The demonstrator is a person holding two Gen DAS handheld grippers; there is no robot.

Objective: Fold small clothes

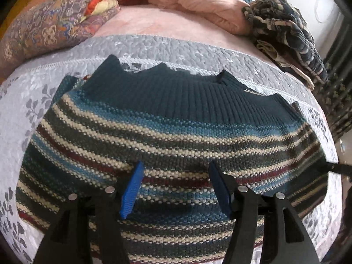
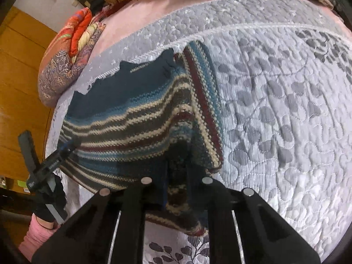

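Flat on the grey quilt (image 1: 154,48) lies the striped sweater (image 1: 167,132). Over its middle hangs the left gripper (image 1: 176,176), blue fingers spread wide, empty. At its right edge, the right gripper (image 2: 176,176) pinches a lifted fold.

Grey quilted bedspread (image 1: 198,50), pink sheet (image 1: 143,24), patterned pillow (image 1: 44,30), wooden floor (image 2: 19,66)

Your left wrist camera looks forward along its gripper (image 1: 176,176), close above the striped sweater (image 1: 167,136), facing the pillows at the bed's far side. Your right wrist camera sits low at the sweater's (image 2: 136,118) edge, angled across the grey quilt (image 2: 275,110). Both views share sweater and quilt.
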